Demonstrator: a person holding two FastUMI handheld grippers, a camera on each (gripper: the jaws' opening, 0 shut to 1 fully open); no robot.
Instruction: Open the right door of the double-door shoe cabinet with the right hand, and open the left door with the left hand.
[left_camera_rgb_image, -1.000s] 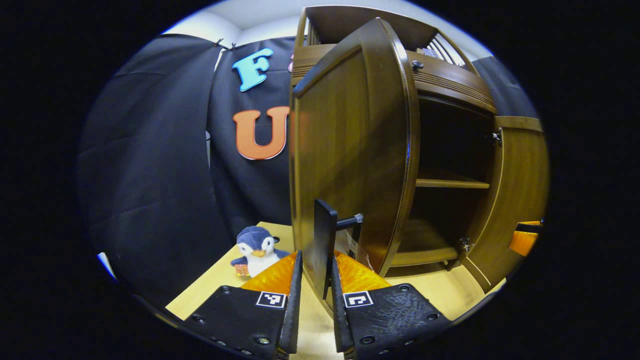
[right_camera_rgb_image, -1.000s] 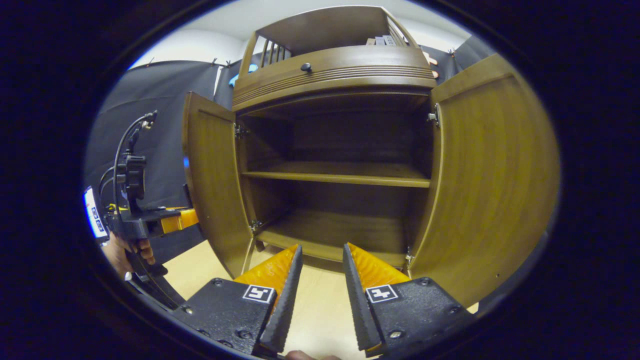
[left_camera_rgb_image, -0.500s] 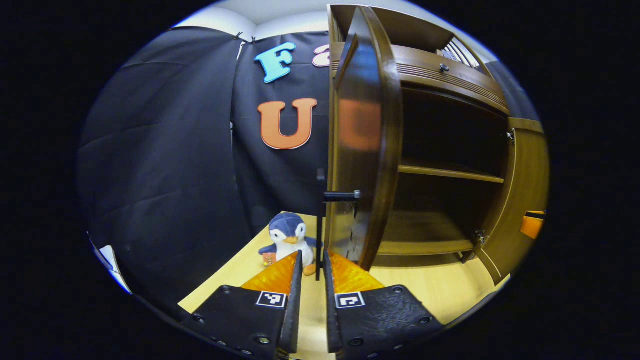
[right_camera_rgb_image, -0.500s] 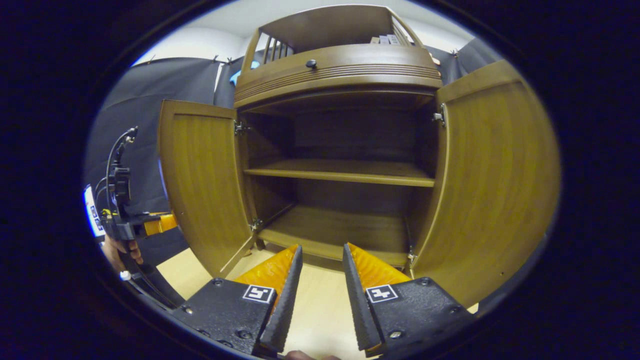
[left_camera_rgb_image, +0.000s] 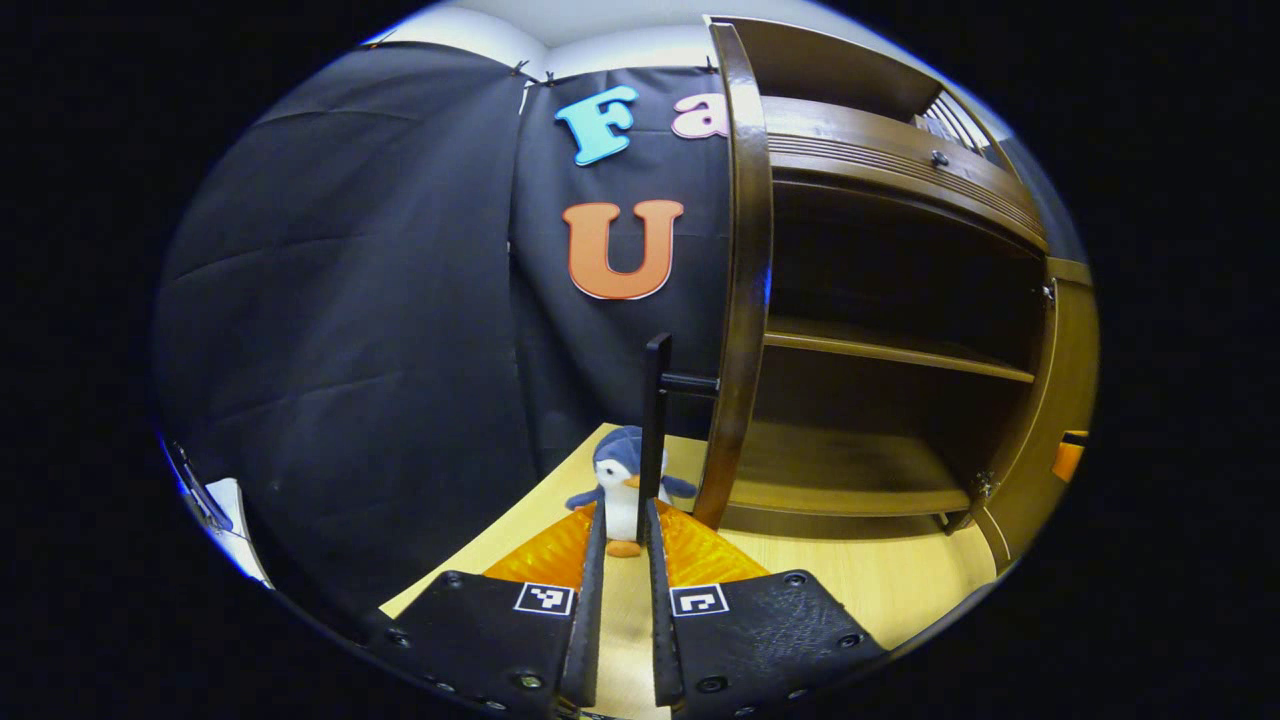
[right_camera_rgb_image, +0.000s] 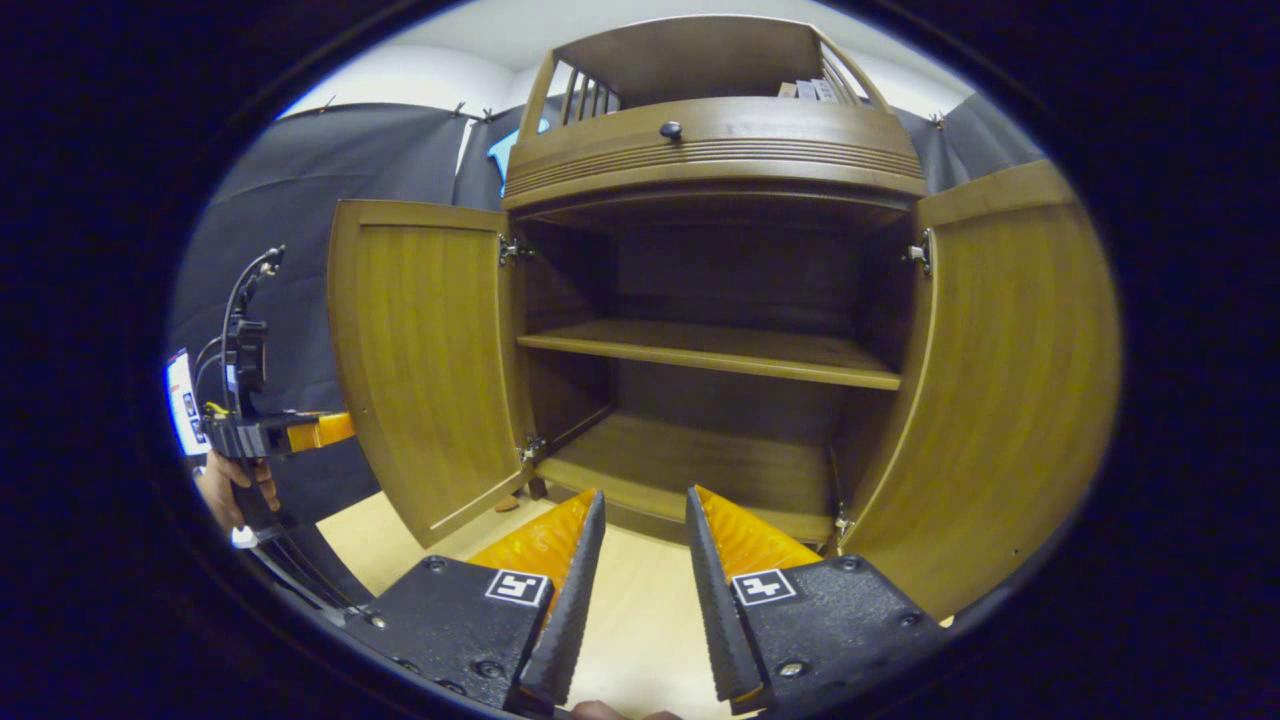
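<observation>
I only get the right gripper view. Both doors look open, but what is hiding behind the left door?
Observer: A toy penguin stands there, on the light wooden surface next to the cabinet.
Child: What does the front of that door have on it?
Observer: In the left gripper view the left door is seen edge-on, and a black bar handle sticks out from its outer face.
Child: Is the other gripper holding the handle?
Observer: Yes. The left gripper has its fingers closed on the lower end of the handle.
</observation>
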